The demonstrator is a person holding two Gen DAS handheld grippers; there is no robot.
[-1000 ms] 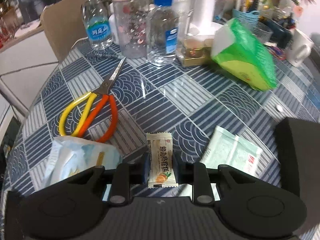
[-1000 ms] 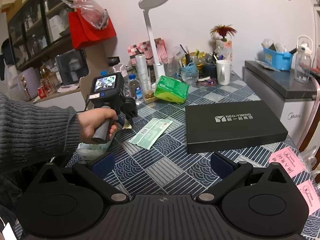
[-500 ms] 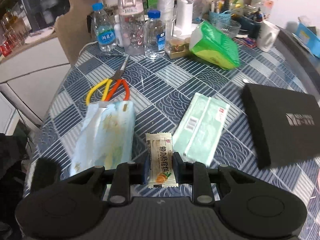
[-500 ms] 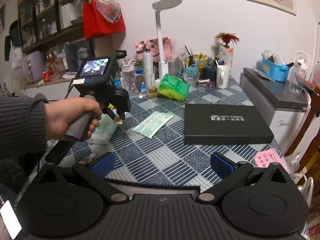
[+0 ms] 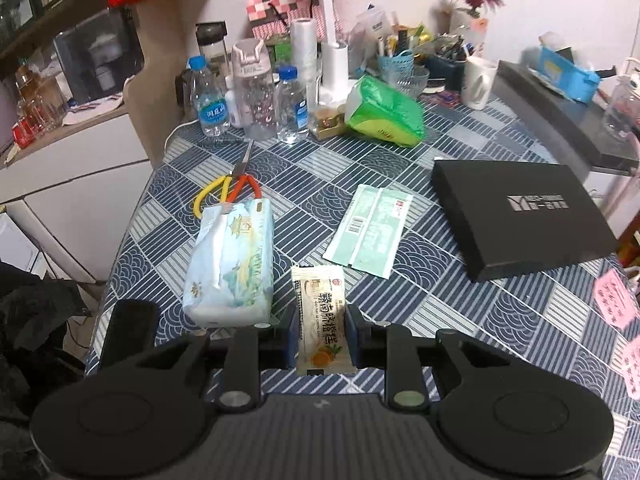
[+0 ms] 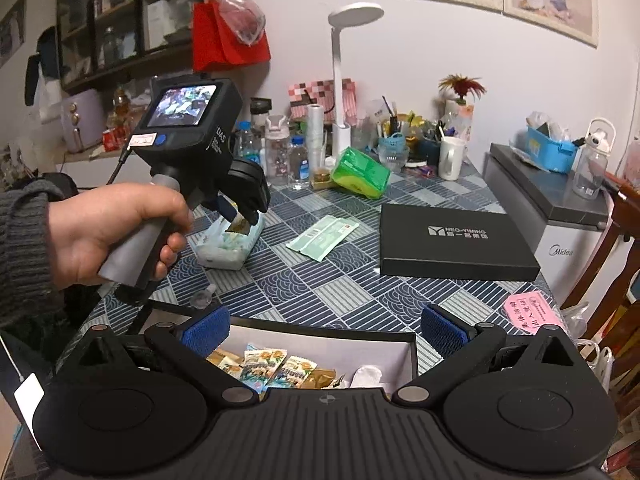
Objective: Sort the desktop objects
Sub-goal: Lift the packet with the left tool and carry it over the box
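Since a second ago the left hand-held gripper (image 5: pixel 321 326) has risen and drawn back from the surface (image 5: pixel 440 312), carrying the snack sachet (image 5: pixel 323 316) with it, so the tissue pack and the black box now show whole below and ahead of it. Its jaws are closed almost together on the sachet, which stands lengthwise between the blue pads with its printed face up and its far end sticking out ahead of them.

Just ahead and to the left of this hand-held gripper lies the pale blue tissue pack (image 5: pixel 232 264), and beyond that the scissors (image 5: pixel 228 194) with yellow and orange handles, partly under the pack's far end. Ahead and slightly right lies a flat green packet (image 5: pixel 370 230). Further right sits the black box (image 5: pixel 520 216), well apart from the packet. A green bag (image 5: pixel 384 112) lies far ahead, beside the water bottles (image 5: pixel 290 106).

In the right wrist view a hand (image 6: pixel 108 236) in a grey knit sleeve grips the left device's handle above the tissue pack. The right hand-held gripper (image 6: pixel 324 326) hangs with its jaws spread wide and nothing between them. Directly beneath it an open container (image 6: pixel 320 336) holds several small snack packets (image 6: pixel 272 366).
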